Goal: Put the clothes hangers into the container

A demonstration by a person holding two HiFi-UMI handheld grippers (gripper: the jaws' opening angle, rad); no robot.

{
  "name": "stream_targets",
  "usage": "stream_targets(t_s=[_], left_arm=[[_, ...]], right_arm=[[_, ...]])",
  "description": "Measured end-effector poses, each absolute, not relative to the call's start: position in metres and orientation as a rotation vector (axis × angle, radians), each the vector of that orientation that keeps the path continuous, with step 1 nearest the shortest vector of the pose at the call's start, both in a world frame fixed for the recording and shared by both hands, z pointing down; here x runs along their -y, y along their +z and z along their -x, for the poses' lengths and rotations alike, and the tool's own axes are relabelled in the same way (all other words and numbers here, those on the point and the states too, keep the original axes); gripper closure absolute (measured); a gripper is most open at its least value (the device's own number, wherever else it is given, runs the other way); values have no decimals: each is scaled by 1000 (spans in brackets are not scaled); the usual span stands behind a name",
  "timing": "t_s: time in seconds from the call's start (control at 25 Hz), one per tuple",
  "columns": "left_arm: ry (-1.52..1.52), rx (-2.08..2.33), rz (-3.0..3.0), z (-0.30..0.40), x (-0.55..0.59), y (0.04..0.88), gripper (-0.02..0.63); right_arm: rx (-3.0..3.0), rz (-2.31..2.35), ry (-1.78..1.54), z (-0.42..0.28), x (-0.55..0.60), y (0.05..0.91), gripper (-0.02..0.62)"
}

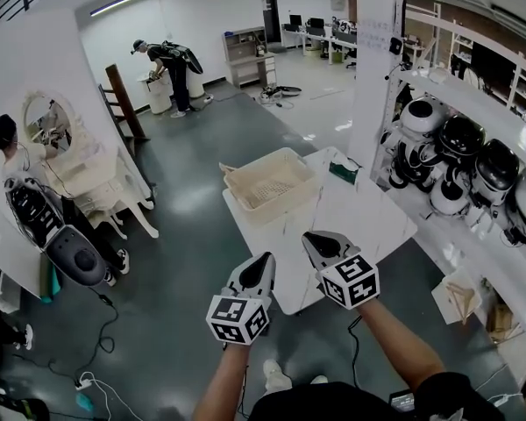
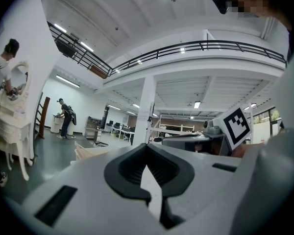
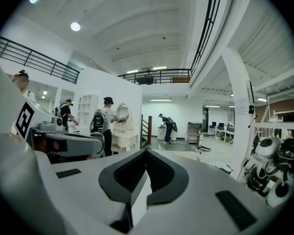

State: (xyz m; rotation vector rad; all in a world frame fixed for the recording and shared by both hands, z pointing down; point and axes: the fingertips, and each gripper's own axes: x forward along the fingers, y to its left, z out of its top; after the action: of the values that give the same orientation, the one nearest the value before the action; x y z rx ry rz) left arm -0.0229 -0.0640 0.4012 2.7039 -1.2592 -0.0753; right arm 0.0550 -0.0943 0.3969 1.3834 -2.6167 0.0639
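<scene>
Currently both tongs, left [image 1: 265, 261] and right [image 1: 316, 240], are closed on nothing and held side by side above the table's [image 1: 359, 222] near edge, probably ready to fetch. The container [image 1: 285, 202] sits at the far left corner, open side up for loading. No hanger shows on the white table. The room is an open workshop with a grey floor [image 1: 184, 235].

Two bare forearms [image 1: 394, 336] reach forward side by side; the grey-and-white left claw [image 1: 264, 260] sits at 8 o'clock from the grey-and-white right claw [image 1: 312, 239], both pinched closed, empty.
</scene>
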Motion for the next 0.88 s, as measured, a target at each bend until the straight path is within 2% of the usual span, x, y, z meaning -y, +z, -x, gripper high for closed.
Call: stream_targets(t_s=[0.88], left_arm=[[-28,1269,-2711,2,7,406,602]], right_arm=[[2641,-1343,18,-66,38,400,577]])
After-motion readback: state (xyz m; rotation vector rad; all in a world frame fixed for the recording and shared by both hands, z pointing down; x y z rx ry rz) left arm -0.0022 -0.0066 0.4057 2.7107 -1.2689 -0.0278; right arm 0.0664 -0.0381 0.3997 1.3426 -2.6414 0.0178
